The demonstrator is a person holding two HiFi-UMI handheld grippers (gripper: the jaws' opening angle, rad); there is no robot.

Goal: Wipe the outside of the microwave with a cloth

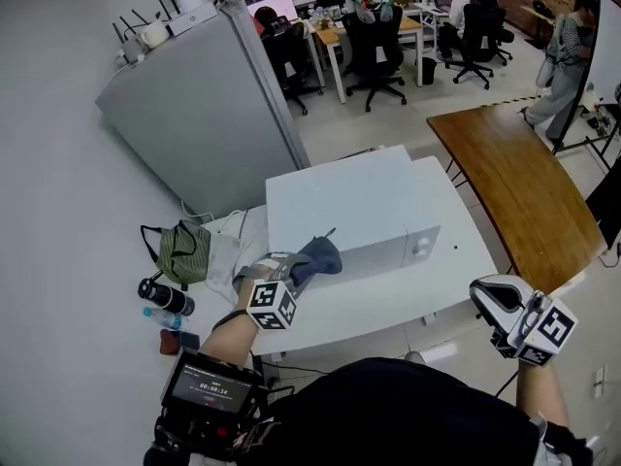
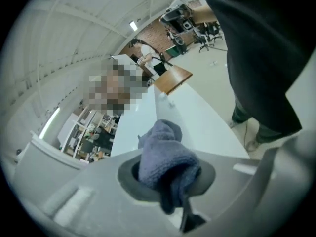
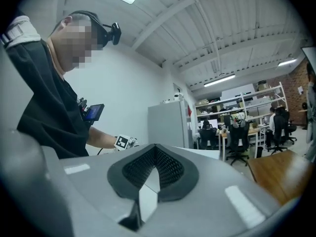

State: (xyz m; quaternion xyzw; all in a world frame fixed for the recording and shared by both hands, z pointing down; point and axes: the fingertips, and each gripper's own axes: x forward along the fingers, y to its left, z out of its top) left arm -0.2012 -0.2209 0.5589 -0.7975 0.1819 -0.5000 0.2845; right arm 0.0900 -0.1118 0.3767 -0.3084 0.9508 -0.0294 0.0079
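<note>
A white microwave [image 1: 354, 202] sits on a white table [image 1: 388, 304]. My left gripper [image 1: 291, 270] is shut on a blue-grey cloth [image 1: 317, 255], which rests against the microwave's near left corner. From the left gripper view the cloth [image 2: 165, 157] bulges out between the jaws, with the white microwave top [image 2: 129, 123] beyond it. My right gripper [image 1: 495, 304] hangs off the table's right front corner, away from the microwave, its jaws together with nothing between them; the right gripper view shows the shut pads [image 3: 154, 169] and the microwave [image 3: 197, 153] behind.
A green bag [image 1: 182, 252], a dark bottle [image 1: 165, 296] and a small water bottle [image 1: 160, 317] lie on the floor to the left. A grey cabinet [image 1: 199, 105] stands behind. A wooden table [image 1: 519, 187] is at right. Office chairs and people are at the far back.
</note>
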